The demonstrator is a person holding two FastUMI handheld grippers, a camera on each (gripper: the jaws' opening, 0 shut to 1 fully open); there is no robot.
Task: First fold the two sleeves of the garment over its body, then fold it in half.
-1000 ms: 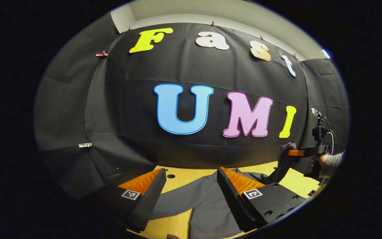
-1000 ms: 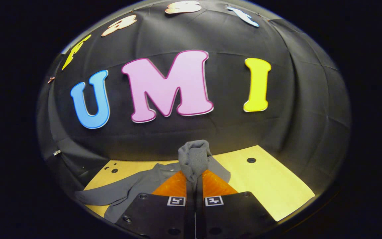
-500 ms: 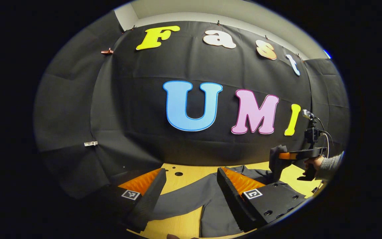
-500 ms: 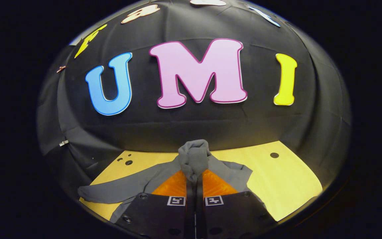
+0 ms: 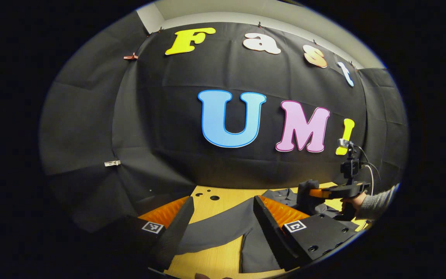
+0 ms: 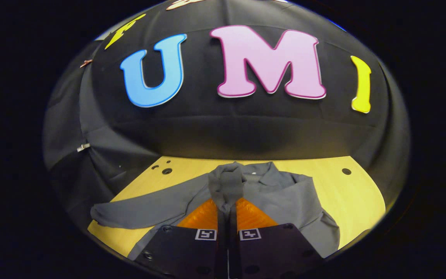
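In the left gripper view, our left gripper hovers with jaws apart above the grey garment, which lies flat on the wooden table. Past the garment's collar, our right gripper pinches a bunched sleeve.

In the right gripper view, our right gripper has its jaws clamped on that sleeve, raised over the garment's body; the other sleeve stretches left of the body across the table.

At the bottom centre of the right gripper view, the right gripper has its fingers pressed together on a bunched grey fabric sleeve. At the bottom of the left gripper view, the left gripper is spread wide; at lower right a hand in a grey knit cuff holds the other gripper.
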